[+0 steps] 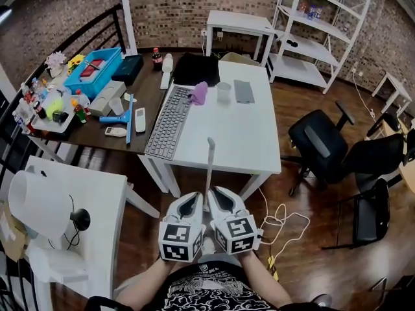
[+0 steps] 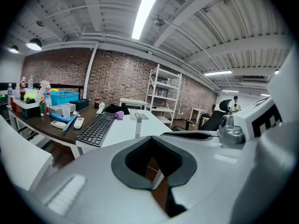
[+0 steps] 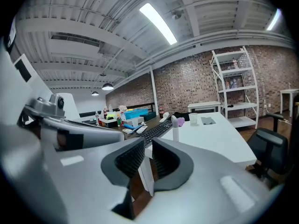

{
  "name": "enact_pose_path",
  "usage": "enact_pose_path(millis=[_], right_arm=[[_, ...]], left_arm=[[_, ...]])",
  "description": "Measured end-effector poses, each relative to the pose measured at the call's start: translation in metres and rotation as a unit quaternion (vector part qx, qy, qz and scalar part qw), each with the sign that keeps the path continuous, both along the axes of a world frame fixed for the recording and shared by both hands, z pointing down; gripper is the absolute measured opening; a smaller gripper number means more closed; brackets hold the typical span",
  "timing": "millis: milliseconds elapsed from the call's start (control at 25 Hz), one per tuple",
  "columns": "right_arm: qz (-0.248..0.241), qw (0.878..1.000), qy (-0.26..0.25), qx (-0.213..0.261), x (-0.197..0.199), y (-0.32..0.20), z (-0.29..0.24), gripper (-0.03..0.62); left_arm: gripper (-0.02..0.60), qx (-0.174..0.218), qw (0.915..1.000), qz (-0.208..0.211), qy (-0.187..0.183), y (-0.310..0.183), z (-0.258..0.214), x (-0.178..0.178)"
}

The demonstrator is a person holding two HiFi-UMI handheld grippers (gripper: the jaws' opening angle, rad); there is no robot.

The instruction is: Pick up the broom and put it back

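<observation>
The broom shows only as its white handle [image 1: 210, 164], which rises between my two grippers and leans toward the white table. Its rounded top also stands ahead of the jaws in the left gripper view [image 2: 138, 125] and the right gripper view [image 3: 175, 127]. My left gripper [image 1: 192, 196] [image 2: 152, 146] has its jaws closed, with a white bar showing in the hollow between the pads. Close beside it, my right gripper [image 1: 220, 192] [image 3: 147, 146] holds a narrow gap filled by the white bar. The broom head is hidden below.
Straight ahead is a white table [image 1: 259, 135] with a keyboard [image 1: 170, 122], a cup [image 1: 224, 91] and a purple cloth [image 1: 199, 92]. A cluttered dark table [image 1: 146, 86] adjoins it on the left. A black office chair [image 1: 321, 144] and a loose floor cable [image 1: 282, 222] lie to the right.
</observation>
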State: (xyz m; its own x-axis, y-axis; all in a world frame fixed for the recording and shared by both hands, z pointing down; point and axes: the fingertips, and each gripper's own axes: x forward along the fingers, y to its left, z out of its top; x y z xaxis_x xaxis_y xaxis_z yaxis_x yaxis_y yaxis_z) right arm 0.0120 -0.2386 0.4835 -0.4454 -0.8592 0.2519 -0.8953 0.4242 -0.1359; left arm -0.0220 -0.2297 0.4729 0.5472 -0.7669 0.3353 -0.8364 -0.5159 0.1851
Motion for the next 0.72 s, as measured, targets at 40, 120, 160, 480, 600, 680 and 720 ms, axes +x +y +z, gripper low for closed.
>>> enact_pose_path(millis=[40, 120, 160, 480, 600, 680, 720], right_arm=[[-0.002, 1.000, 0.000, 0.000, 0.001, -0.006, 0.002, 0.024], [-0.006, 1.000, -0.002, -0.002, 0.002, -0.018, 0.005, 0.048], [-0.007, 1.000, -0.003, -0.003, 0.002, -0.022, 0.006, 0.056], [-0.015, 1.000, 0.006, -0.001, 0.010, -0.062, 0.021, 0.131], [-0.013, 1.000, 0.011, 0.001, 0.013, -0.076, 0.027, 0.154], [-0.012, 1.000, 0.019, 0.004, 0.014, -0.085, 0.031, 0.170], [-0.011, 1.000, 0.021, 0.004, 0.015, -0.090, 0.034, 0.178]], left_arm=[[0.005, -0.001, 1.0000, -0.002, -0.001, -0.004, 0.001, 0.001], [0.005, -0.005, 0.9999, -0.010, -0.001, -0.012, 0.003, -0.001], [0.005, -0.009, 0.9999, -0.014, 0.000, -0.015, 0.005, -0.001], [0.005, -0.013, 0.9996, -0.024, -0.005, -0.040, 0.009, 0.004], [0.005, -0.014, 0.9995, -0.027, -0.007, -0.049, 0.011, 0.004], [0.005, -0.015, 0.9994, -0.029, -0.008, -0.055, 0.011, 0.005], [0.005, -0.016, 0.9994, -0.030, -0.009, -0.058, 0.012, 0.005]])
